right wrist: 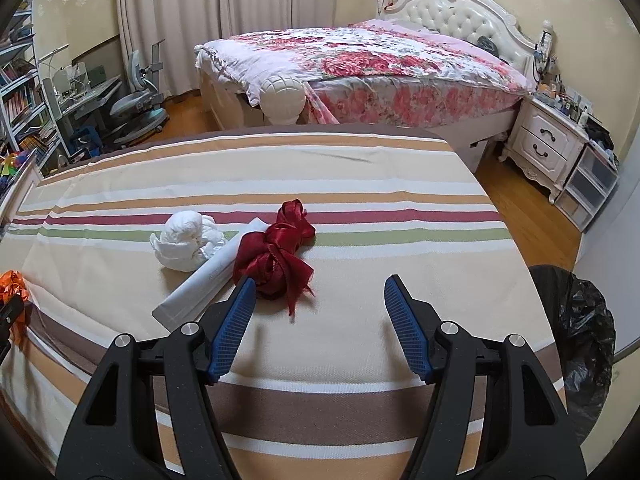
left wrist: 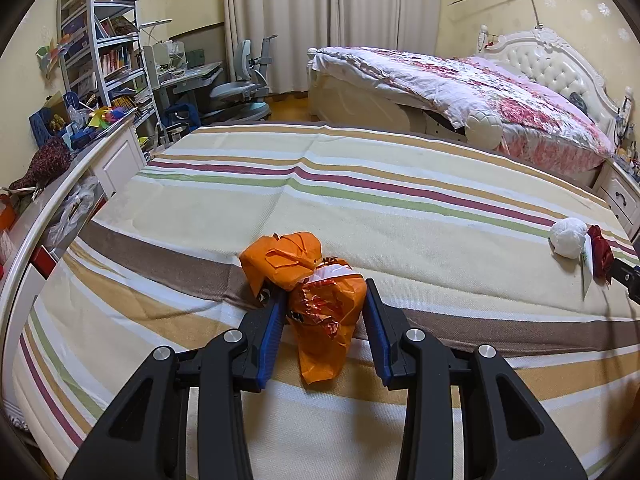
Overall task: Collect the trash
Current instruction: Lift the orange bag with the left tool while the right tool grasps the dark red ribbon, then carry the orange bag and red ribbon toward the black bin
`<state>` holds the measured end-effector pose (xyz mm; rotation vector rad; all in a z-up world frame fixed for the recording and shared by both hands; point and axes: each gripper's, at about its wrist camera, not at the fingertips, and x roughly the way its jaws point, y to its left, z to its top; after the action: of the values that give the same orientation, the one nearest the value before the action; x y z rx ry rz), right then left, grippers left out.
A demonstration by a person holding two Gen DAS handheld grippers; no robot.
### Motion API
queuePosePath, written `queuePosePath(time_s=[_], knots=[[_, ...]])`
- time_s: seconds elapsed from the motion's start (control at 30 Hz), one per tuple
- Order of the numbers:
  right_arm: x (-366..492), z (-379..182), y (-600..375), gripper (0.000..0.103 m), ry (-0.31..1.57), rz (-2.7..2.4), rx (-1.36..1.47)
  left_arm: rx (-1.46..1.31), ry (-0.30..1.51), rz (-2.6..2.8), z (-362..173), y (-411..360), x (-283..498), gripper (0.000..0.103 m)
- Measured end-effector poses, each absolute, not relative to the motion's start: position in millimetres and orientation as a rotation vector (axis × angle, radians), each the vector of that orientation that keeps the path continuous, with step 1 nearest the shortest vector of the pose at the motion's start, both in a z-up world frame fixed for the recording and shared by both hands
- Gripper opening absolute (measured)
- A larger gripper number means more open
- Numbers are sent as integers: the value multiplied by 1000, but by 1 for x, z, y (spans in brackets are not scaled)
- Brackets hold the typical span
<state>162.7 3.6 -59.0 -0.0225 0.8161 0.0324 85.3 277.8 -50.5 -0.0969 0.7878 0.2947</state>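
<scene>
I see one striped bedcover (right wrist: 320, 184) under everything, and one black-lined bin (right wrist: 576, 320) off its right edge. Four scraps lie on it: one orange wrapper (left wrist: 320, 304), one white paper wad (right wrist: 184, 244), one pale flat packet (right wrist: 200, 284) and one red ribbon bundle (right wrist: 276, 256). My left gripper (left wrist: 325, 308) is clamped on the wrapper. My right gripper (right wrist: 320, 312) is spread, with nothing between its jaws, and the ribbon lies just ahead.
</scene>
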Motion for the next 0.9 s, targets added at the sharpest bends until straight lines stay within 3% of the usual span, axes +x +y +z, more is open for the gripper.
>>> queuePosePath(time_s=[0.33, 0.4, 0.47, 0.63, 0.9], knots=[[184, -62, 16, 65, 825, 41, -24, -103, 788, 292, -51, 277, 86, 39], [186, -66, 15, 51, 846, 51, -26, -104, 787, 292, -51, 277, 86, 39], [186, -70, 12, 30, 869, 56, -25, -106, 787, 290, -52, 277, 87, 39], [172, -71, 1, 25, 877, 63, -35, -106, 788, 289, -52, 277, 86, 39], [139, -70, -14, 26, 890, 88, -62, -104, 788, 290, -52, 275, 87, 39]])
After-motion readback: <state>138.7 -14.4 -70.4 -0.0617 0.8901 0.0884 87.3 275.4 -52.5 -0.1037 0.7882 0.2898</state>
